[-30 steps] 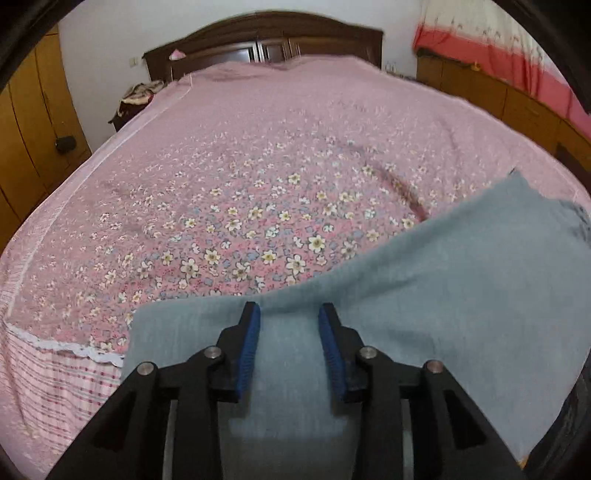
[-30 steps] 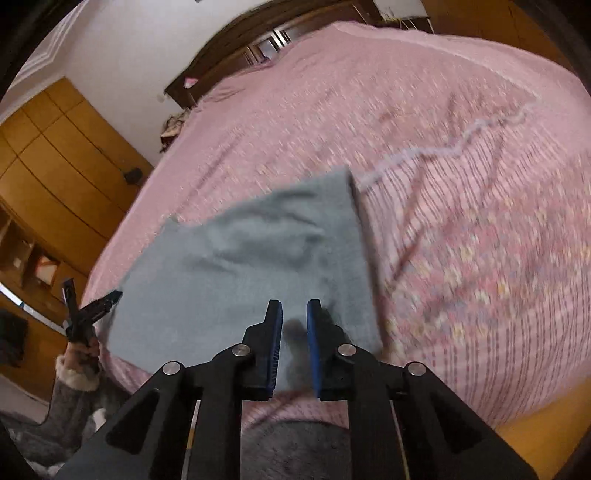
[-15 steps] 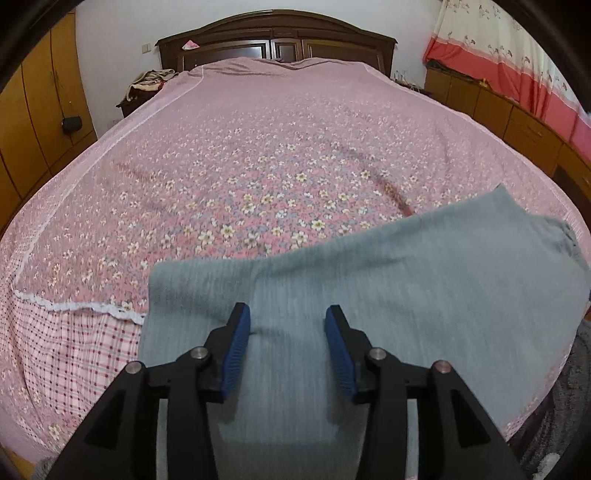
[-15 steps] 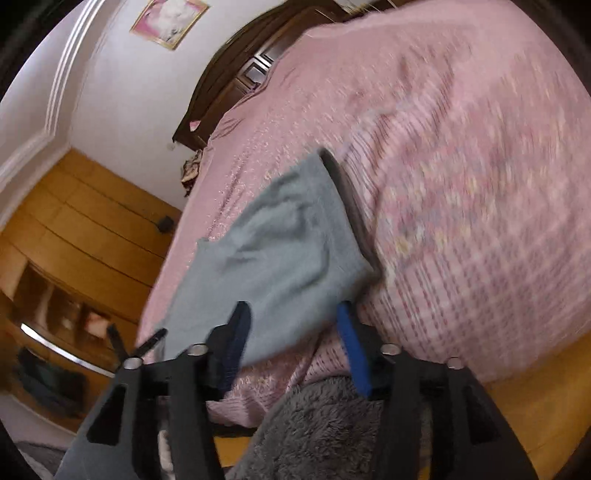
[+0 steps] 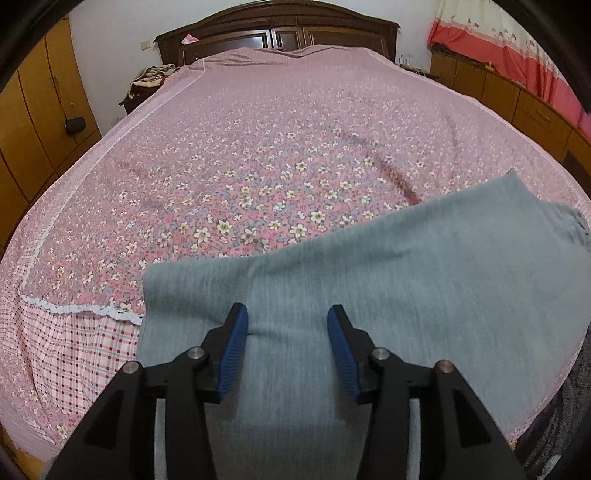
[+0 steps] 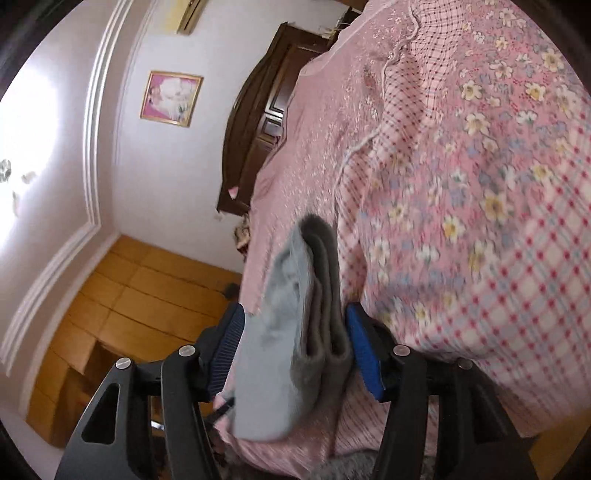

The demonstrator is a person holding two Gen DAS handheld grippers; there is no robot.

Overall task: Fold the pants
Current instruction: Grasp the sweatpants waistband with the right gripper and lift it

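In my left wrist view, the left tongs point(image 5: 284, 341) are opening, pads apart above the grey pants point(image 5: 388, 288) lying at the bed's point(image 5: 258, 147) near edge. In my right wrist view, the right tongs point(image 6: 295, 350) gape around the blurred folded edge; contact is unclear.

pants point(image 5: 388, 280): grey matt knit cloth | headboard point(image 5: 277, 26): dark glossy wood

Left gripper point(image 5: 286, 332), right gripper point(image 6: 295, 334), black angular frames, silver screws, ribbed blue pads lining fingers point(image 5: 232, 347), grey fuzzy sleeve point(image 6: 347, 467).
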